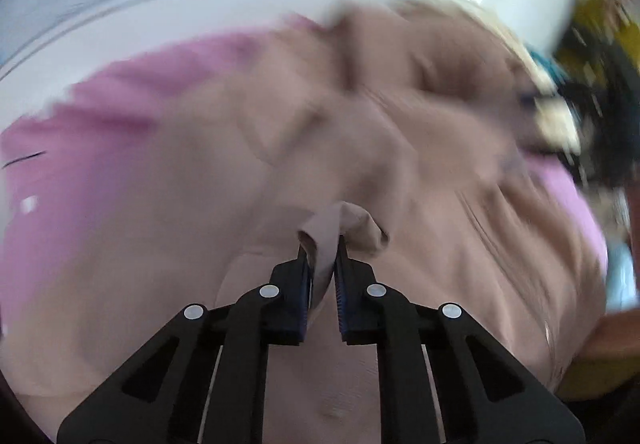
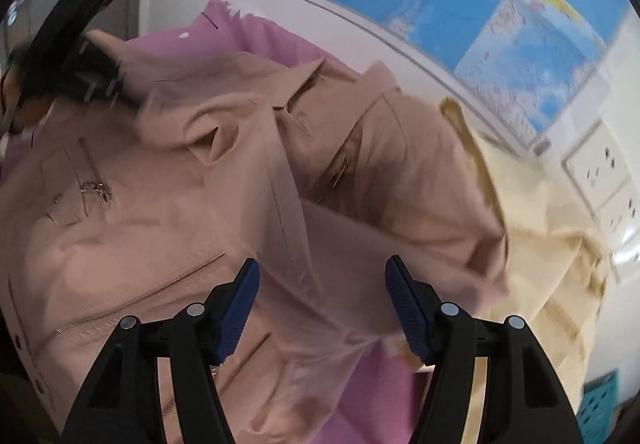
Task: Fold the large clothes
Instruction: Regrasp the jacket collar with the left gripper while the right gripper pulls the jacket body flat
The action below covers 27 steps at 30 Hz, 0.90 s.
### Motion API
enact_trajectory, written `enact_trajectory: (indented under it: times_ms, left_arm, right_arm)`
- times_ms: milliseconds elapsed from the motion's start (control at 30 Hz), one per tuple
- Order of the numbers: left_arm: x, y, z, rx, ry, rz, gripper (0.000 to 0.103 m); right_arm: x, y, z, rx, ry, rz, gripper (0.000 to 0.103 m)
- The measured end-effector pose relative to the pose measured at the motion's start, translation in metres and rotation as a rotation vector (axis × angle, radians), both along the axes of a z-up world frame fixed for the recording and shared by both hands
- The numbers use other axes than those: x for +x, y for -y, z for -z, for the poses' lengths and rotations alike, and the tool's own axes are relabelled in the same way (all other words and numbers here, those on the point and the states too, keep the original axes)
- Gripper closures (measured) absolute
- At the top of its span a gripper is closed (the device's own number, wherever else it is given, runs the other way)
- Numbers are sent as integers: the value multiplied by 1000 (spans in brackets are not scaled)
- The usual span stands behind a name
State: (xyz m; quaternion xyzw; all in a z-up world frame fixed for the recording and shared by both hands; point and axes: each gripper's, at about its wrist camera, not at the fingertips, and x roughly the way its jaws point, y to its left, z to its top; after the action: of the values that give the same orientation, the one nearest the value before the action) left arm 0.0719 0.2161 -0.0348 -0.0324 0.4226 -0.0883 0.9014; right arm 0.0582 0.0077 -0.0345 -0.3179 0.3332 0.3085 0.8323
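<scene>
Your right wrist view alone shows the dusty-pink zippered cotton jacket [image 2: 192,203] sharply, spread on pink-purple cloth [image 2: 256,39], with a cream fabric heap [image 2: 552,244] at three o'clock. Your right gripper [image 2: 322,300] stands wide, nothing between its pads, jacket beneath. Your left gripper [image 1: 322,264] pinches a jacket fold at its tips; everything beyond is motion-blurred.

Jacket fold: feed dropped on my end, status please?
Left tongs shut on jacket fabric. Right tongs open above it, empty. Jacket rumpled on pink sheet; cream garment alongside.
</scene>
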Motion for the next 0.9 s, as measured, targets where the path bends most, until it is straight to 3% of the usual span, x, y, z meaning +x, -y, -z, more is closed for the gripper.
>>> enact_trajectory:
  times_ms: [167, 267, 300, 367, 400, 533, 633, 700, 767, 900]
  left_arm:
    - [20, -39, -6, -5, -9, -139, 92]
    - [31, -42, -3, 53, -25, -193, 92]
    - [33, -43, -1, 52, -32, -202, 92]
    - [38, -47, 1, 56, -41, -208, 91]
    - [39, -47, 2, 67, -41, -207, 91]
    - [41, -46, 7, 108, -27, -205, 91]
    - [30, -38, 7, 126, 27, -160, 89]
    - [21, -34, 9, 133, 39, -121, 88]
    - [11, -33, 9, 129, 63, -99, 85]
    - [1, -32, 2, 145, 98, -72, 85]
  right_arm:
    - [15, 0, 5, -24, -42, -67, 37]
    - [17, -5, 17, -85, -60, -106, 38]
    - [20, -6, 21, -104, -69, -106, 43]
    - [26, -6, 22, -110, -97, -99, 77]
    - [37, -5, 19, -76, -140, -75, 99]
    - [77, 9, -5, 103, -209, 33, 98]
    - [106, 9, 8, 105, -278, 152, 98]
    - [116, 4, 33, 9, -318, 198, 97]
    - [116, 4, 46, -19, -347, 195, 97]
    - [107, 18, 32, 79, -337, 182, 98]
